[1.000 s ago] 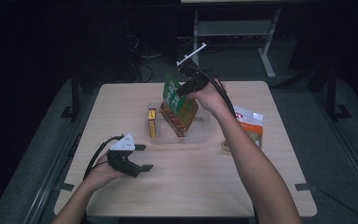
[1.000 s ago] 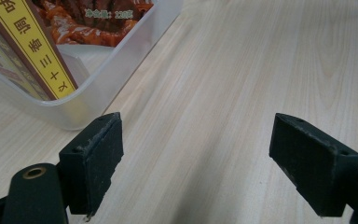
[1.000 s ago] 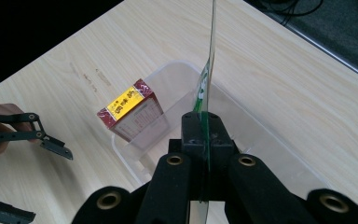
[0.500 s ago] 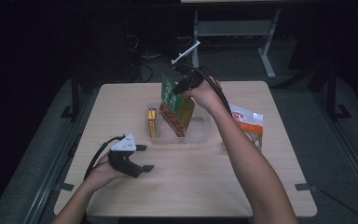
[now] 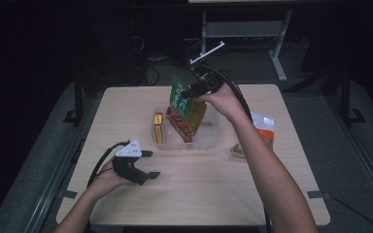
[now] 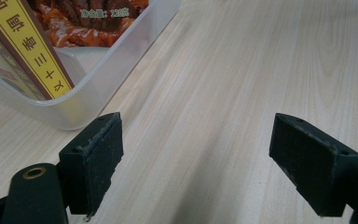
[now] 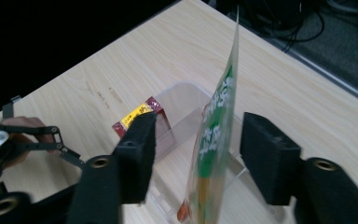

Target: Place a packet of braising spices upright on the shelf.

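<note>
— Standing upright in the clear tub (image 5: 211, 138), is the snack pouch (image 5: 187, 112) released?
— Yes. My right gripper (image 7: 196, 154) has just opened; its pads flank the pouch without pressing, so the tub wall props it. My left gripper (image 5: 148, 164) rests open, near-left.

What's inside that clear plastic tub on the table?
Inside the clear tub a tall green and red snack bag stands upright, with a small yellow and red box beside it. The bag hides part of the tub's floor, so anything behind it cannot be seen.
</note>
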{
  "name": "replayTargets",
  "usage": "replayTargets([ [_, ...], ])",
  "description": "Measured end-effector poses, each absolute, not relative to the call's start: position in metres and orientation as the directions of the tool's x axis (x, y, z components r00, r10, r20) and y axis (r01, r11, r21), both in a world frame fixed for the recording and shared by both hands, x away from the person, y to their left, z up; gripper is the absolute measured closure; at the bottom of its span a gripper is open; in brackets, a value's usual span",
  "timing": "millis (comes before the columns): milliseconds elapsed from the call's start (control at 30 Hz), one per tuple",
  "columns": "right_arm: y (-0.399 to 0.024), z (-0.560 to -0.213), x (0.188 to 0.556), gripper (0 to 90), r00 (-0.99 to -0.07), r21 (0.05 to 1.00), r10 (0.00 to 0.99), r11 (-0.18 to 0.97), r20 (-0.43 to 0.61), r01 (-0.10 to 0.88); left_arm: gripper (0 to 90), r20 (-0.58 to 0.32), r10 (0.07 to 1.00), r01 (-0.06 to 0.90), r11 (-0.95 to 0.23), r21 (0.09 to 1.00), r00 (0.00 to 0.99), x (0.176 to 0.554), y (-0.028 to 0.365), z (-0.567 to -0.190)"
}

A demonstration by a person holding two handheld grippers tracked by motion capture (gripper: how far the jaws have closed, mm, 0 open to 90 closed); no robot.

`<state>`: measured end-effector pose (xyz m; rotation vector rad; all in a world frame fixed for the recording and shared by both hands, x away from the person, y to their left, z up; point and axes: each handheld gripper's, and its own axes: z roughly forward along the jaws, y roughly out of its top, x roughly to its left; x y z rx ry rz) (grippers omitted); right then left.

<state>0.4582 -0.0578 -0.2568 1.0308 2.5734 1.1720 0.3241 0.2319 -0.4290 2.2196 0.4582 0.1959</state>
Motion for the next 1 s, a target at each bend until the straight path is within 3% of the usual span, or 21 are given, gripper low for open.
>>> replayTargets([
  [300,-0.100,-0.251,0.423,31.8,-0.784,0.801,0.607,0.403,0.127,0.442,16.9,-0.026,0.397,0.271,-0.577,0.771,0.917,0.324,0.232,-0.430],
  [700,-0.149,-0.287,0.386,33.7,-0.786,0.829,0.613,0.400,0.075,0.391,16.9,-0.023,0.404,0.275,-0.579,0.767,0.914,0.324,0.234,-0.431],
  [833,-0.164,-0.314,0.381,41.6,-0.765,0.820,0.641,0.402,0.065,0.407,16.9,-0.026,0.405,0.278,-0.579,0.766,0.914,0.323,0.234,-0.432],
  [1000,-0.186,-0.348,0.381,65.2,-0.724,0.797,0.687,0.401,0.064,0.451,16.9,-0.018,0.400,0.270,-0.586,0.764,0.917,0.322,0.234,-0.433],
])
